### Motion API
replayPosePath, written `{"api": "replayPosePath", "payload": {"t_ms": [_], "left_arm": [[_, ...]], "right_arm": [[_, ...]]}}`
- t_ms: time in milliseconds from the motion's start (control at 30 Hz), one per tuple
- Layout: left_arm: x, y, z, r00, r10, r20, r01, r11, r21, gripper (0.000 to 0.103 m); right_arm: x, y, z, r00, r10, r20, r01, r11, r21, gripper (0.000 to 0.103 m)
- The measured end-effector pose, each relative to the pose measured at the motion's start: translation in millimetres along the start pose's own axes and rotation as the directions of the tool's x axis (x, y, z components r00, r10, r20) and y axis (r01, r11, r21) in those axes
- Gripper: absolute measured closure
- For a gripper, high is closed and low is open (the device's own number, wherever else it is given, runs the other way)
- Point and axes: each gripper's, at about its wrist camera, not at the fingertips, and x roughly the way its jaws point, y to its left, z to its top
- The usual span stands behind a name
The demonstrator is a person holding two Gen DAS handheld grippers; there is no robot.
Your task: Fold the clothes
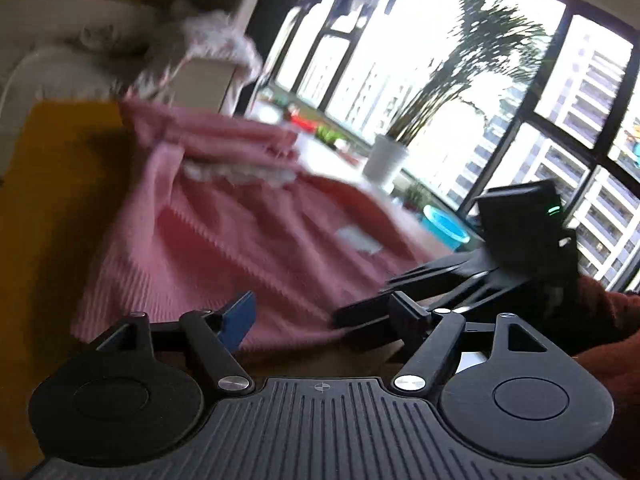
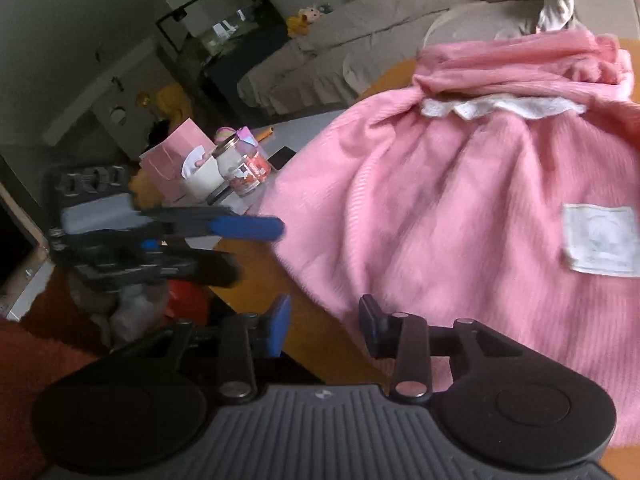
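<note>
Both hand-held grippers, left [image 1: 320,320] and right [image 2: 326,326], hovered released, nothing between their blue-padded fingers. Just beyond lay the pink ribbed knit garment [image 2: 460,208] with white lace trim, spread on the yellow table [image 2: 312,300].

The pink garment [image 2: 460,208] is soft ribbed cloth with white lace trim [image 2: 500,108]. At left, a glossy glass jar [image 2: 244,172]; gripper bodies look matt black plastic.
</note>
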Motion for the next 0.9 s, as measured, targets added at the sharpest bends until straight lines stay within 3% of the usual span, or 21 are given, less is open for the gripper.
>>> {"api": "replayPosePath", "payload": {"t_ms": [67,133,200,233,300,367,433,533,633,800,900], "left_arm": [[3.3,10.7,-4.4,0.999,0.022,-0.03,-0.023,0.999,-0.04,0.024],[-2.5,20.8,-9.9,0.999,0.032,-0.041,-0.035,0.997,-0.075,0.027],[-12.0,24.9,-12.5,0.997,0.068,-0.042,-0.072,0.993,-0.089,0.026],[-15.6,25.6,-12.9,0.996,0.083,-0.043,-0.086,0.992,-0.089,0.026],[-22.0,27.2,-13.2,0.993,0.104,-0.047,-0.108,0.99,-0.091,0.022],[-25.6,22.8,-11.1,0.991,0.122,-0.054,-0.126,0.99,-0.068,0.014],[-29.4,14.0,-5.5,0.992,0.122,-0.042,-0.124,0.992,-0.033,0.012],[-33.9,-0.9,8.3,0.999,0.045,0.024,-0.044,0.999,-0.015,0.007],[-20.9,-11.4,23.9,0.995,-0.013,0.103,0.015,1.0,-0.011,0.003],[24.5,2.6,27.1,0.996,-0.006,0.09,0.023,0.982,-0.188,0.002],[42.6,15.4,18.2,0.998,-0.006,0.055,0.02,0.962,-0.273,0.002]], "right_arm": [[-25.0,-1.3,-2.0,0.995,-0.082,0.059,0.083,0.996,-0.02,0.054],[-61.6,-10.8,-4.9,0.964,-0.205,0.168,0.203,0.979,0.029,0.048],[-95.6,-21.4,-11.5,0.896,-0.356,0.267,0.342,0.934,0.098,0.041],[-112.1,-27.6,-18.8,0.842,-0.447,0.303,0.424,0.894,0.142,0.038],[-135.3,-41.3,-35.3,0.754,-0.579,0.312,0.533,0.816,0.226,0.037],[-149.6,-52.8,-53.1,0.71,-0.641,0.291,0.561,0.765,0.317,0.037],[-153.3,-58.4,-65.9,0.717,-0.638,0.281,0.531,0.761,0.373,0.037],[-146.4,-59.1,-75.1,0.726,-0.628,0.279,0.502,0.762,0.408,0.037],[-136.3,-61.4,-76.9,0.727,-0.624,0.286,0.477,0.759,0.443,0.038],[-107.5,-60.9,-72.7,0.721,-0.619,0.313,0.475,0.769,0.428,0.046],[-87.6,-56.3,-62.6,0.735,-0.601,0.314,0.48,0.789,0.384,0.072]]}}
